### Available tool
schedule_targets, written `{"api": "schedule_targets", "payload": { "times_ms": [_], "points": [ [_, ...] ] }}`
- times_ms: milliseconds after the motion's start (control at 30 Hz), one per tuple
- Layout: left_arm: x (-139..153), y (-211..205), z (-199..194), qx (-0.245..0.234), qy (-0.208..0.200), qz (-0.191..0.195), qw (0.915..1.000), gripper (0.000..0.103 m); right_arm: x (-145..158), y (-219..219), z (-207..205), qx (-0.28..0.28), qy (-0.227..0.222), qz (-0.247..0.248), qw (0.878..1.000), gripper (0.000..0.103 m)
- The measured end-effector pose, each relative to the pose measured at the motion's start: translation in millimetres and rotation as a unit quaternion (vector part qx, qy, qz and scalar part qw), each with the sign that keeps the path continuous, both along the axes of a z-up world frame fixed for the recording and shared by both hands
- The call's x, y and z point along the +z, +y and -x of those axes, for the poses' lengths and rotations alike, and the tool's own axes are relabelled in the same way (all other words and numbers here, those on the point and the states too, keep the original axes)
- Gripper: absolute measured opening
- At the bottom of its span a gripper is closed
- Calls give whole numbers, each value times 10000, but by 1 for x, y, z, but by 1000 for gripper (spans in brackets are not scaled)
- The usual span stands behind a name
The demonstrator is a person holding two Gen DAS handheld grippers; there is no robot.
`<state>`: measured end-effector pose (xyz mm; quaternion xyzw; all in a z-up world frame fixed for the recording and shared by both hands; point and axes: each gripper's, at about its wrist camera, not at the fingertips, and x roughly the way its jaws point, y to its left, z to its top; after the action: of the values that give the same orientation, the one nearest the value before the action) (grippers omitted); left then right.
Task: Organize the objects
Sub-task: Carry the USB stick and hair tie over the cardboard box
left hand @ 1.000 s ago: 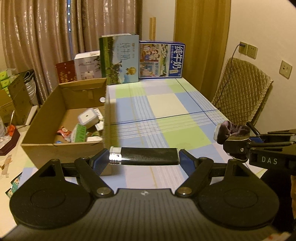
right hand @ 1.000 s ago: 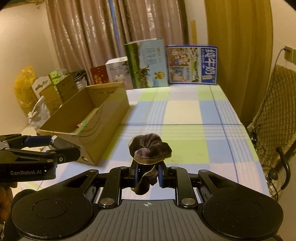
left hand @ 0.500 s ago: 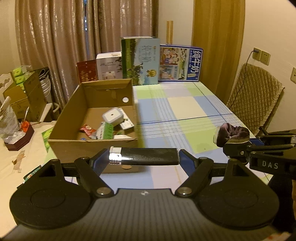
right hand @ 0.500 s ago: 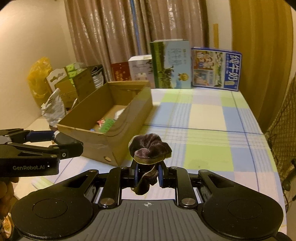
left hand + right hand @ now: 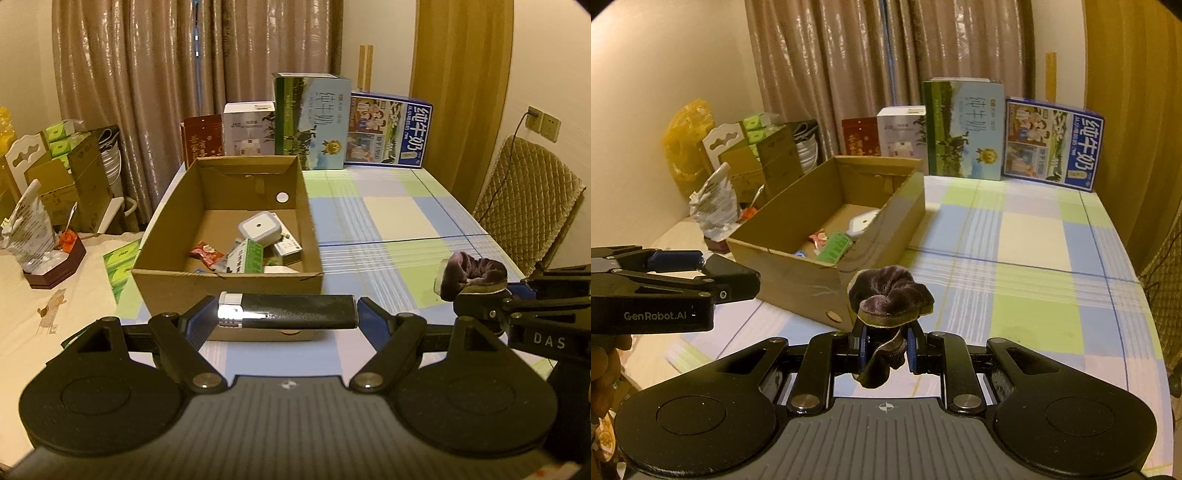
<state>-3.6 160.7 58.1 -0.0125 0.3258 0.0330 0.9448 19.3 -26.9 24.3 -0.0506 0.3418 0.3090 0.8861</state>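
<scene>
My left gripper (image 5: 284, 314) is shut on a black lighter (image 5: 295, 312) with a silver cap, held crosswise just before the near wall of an open cardboard box (image 5: 229, 284). Inside the box lie a white square device (image 5: 258, 227), a green-and-white packet (image 5: 245, 258) and a red wrapper (image 5: 205, 253). My right gripper (image 5: 886, 349) is shut on a dark purple velvet scrunchie (image 5: 890, 291), above the checked tablecloth to the right of the box (image 5: 812, 280). The left gripper (image 5: 731, 280) shows at the left of the right wrist view, and the scrunchie (image 5: 469, 273) at the right of the left wrist view.
Milk cartons and gift boxes (image 5: 314, 122) stand along the table's far edge before the curtains. A quilted chair (image 5: 528, 206) is at the right. Left of the table are a dark red tray (image 5: 55, 269), a crumpled bag (image 5: 29, 229) and stacked cartons (image 5: 70, 177).
Both grippers have swung left with their loads, so the box now sits ahead of the left gripper and nearer the right one. Neither grip has changed.
</scene>
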Motion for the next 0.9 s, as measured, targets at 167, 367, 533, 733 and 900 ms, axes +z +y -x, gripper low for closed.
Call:
{"api": "schedule_targets", "payload": {
  "times_ms": [167,367,533,733,900],
  "points": [
    [0,7,1,48,3,19,10000,78,-1,7,-1,81,-5,38,10000,17],
    [1,12,1,92,12,31,10000,78,-1,15,-2,156,-13,57,9999,17],
    [0,16,2,112,28,21,9999,78,-2,20,-5,223,-17,69,9997,17],
    [2,27,-7,121,55,35,9999,78,-3,33,-15,336,13,89,9994,17],
    [8,50,-32,144,45,-8,9999,78,3,58,-44,422,20,16,9991,17]
  ]
}}
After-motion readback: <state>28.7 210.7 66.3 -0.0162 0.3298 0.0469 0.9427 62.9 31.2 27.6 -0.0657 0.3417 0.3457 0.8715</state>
